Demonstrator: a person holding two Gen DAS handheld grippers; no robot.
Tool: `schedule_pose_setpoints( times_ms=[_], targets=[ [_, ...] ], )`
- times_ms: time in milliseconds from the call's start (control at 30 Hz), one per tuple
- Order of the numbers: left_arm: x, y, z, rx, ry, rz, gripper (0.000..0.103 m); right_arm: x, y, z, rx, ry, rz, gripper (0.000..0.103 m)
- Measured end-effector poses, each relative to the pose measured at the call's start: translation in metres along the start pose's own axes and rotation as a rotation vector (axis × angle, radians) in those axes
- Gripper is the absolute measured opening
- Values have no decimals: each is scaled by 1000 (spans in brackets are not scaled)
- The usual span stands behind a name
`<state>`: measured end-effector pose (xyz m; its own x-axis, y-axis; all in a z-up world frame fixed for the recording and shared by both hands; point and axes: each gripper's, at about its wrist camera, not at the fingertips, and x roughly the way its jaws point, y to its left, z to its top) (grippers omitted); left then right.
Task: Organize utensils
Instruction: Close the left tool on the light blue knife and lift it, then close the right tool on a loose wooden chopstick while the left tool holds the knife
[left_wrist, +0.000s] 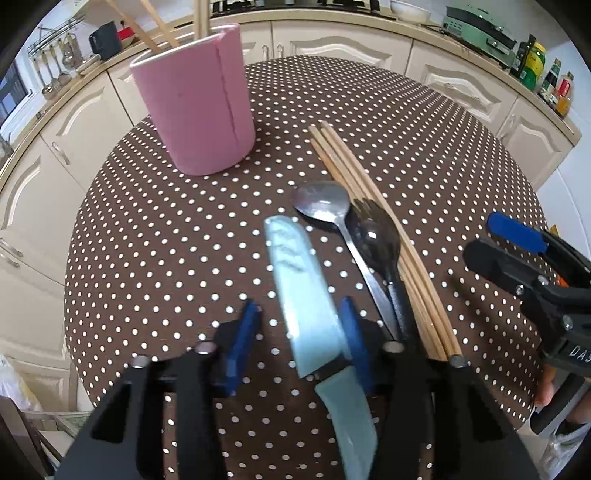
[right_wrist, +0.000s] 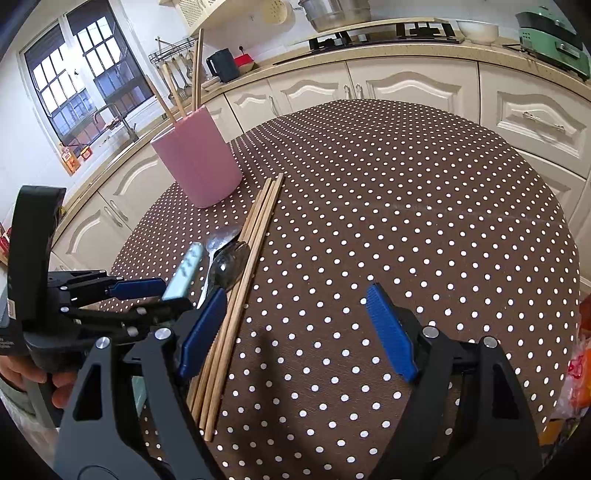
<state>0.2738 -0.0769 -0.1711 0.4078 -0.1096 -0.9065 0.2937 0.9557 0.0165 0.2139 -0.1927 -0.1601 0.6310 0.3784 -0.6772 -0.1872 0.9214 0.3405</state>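
A pale blue knife (left_wrist: 303, 295) lies on the dotted table between the open fingers of my left gripper (left_wrist: 299, 343); its right pad touches the blade, the left pad stands apart. Right of the knife lie a steel spoon (left_wrist: 325, 206), a black spork (left_wrist: 376, 236) and several wooden chopsticks (left_wrist: 369, 206). A pink holder (left_wrist: 199, 103) with chopsticks in it stands at the back left. My right gripper (right_wrist: 295, 332) is open and empty over the table, its left pad above the chopsticks (right_wrist: 251, 251). The knife (right_wrist: 184, 269), the holder (right_wrist: 199, 162) and the left gripper (right_wrist: 147, 291) show there too.
The round table (right_wrist: 406, 206) has a brown cloth with white dots. Cream kitchen cabinets (right_wrist: 413, 88) and a counter with a stove and appliances curve behind it. A window is at the far left.
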Motion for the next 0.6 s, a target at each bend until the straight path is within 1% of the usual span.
schedule_pose_setpoints(
  times_ms=[33, 133, 200, 300, 567, 600],
  targets=[
    [0, 1, 1, -7, -2, 0, 36, 0, 0, 0, 0, 1, 0, 77],
    [0, 3, 2, -33, -16, -13, 32, 0, 2, 0, -3, 3, -1, 77],
    [1, 2, -1, -48, -25, -1, 30, 0, 3, 0, -7, 5, -1, 77],
    [0, 0, -14, -68, -43, 35, 28, 1, 5, 0, -13, 10, -5, 77],
    [-3, 18, -19, -113, -65, 136, 28, 9, 16, 3, -44, 38, -19, 77],
    [-4, 27, -21, -117, -68, 142, 28, 11, 18, 4, -49, 45, -23, 77]
  ],
)
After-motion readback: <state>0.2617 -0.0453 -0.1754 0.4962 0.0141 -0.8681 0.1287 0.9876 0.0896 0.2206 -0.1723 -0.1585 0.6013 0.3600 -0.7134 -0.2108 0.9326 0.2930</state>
